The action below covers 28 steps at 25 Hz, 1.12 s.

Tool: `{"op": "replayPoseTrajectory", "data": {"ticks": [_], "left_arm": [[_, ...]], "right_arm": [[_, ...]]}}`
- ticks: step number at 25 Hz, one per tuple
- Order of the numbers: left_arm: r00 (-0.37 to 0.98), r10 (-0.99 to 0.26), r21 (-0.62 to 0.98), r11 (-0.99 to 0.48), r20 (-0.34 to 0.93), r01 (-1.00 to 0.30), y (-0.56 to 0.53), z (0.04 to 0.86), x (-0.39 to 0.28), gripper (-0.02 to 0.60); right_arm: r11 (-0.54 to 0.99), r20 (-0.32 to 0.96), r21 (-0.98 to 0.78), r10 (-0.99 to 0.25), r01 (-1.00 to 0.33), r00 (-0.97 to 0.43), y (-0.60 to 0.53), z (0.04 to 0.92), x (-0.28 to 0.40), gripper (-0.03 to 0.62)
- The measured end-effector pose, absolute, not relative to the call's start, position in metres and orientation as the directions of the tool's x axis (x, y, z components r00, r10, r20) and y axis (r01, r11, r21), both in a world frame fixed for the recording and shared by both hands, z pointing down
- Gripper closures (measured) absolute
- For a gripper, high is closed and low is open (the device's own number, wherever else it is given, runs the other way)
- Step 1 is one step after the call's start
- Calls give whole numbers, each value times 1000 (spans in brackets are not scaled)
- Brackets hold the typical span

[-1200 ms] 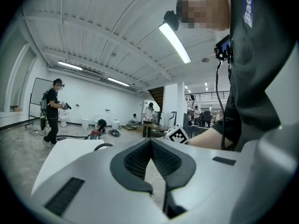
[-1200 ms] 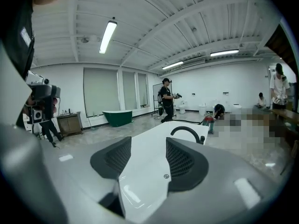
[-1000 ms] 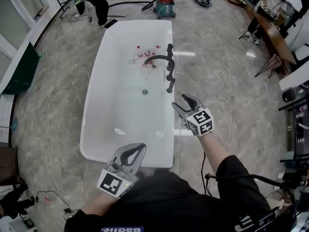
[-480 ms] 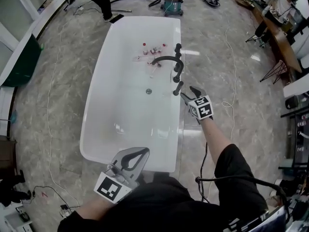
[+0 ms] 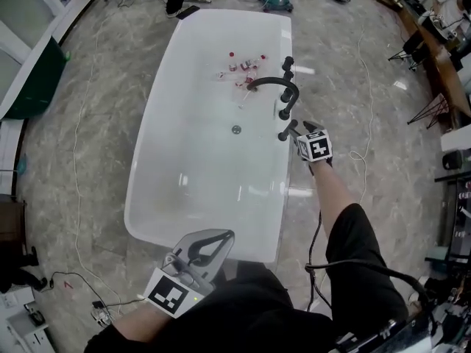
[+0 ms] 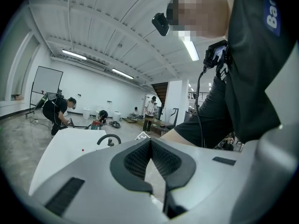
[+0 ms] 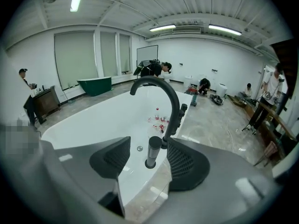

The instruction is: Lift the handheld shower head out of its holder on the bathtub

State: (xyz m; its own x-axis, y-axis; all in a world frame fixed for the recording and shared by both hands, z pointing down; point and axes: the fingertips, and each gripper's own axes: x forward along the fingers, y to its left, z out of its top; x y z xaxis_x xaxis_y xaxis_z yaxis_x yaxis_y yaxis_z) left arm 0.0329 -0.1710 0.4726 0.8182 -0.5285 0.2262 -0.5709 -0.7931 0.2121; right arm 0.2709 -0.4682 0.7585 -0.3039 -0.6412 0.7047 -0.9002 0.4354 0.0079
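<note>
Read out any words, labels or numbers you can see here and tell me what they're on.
"Ba": blue print on the person's dark shirt, cut off at the picture edge.
Bottles in the bathtub: labels too small to read.
Left hand-held gripper and right hand-held gripper: square marker patterns only, no letters.

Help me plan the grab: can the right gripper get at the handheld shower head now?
Probably yes: the right gripper holds its jaws open around the upright shower head, nothing else between them; the faucet spout stands behind.
</note>
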Motion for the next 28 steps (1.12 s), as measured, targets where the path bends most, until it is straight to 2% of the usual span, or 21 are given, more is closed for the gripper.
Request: {"op": "replayPoseTrajectory", "data": {"ticks": [7,14,19,28], "left_arm": [[802,-542,215,-777,252,-592,-181,495,21,577],[775,-567,245,-738,279,-628,-182,516,6,577],[754,-584,249,-715,302,-653,-179,524,-8,577],[756,-581,256,-715,301,-651,-167,526,-16,577]], "right_arm": [[438,762,92,-610,-894,-220,-494,804,266,381],[384,777,67,-599,-921,-193,-503,837,268,389],[352,773,67,-610,-933,-175,-505,843,269,454],[343,742,63,-644,-937,-186,-484,816,268,459]]}}
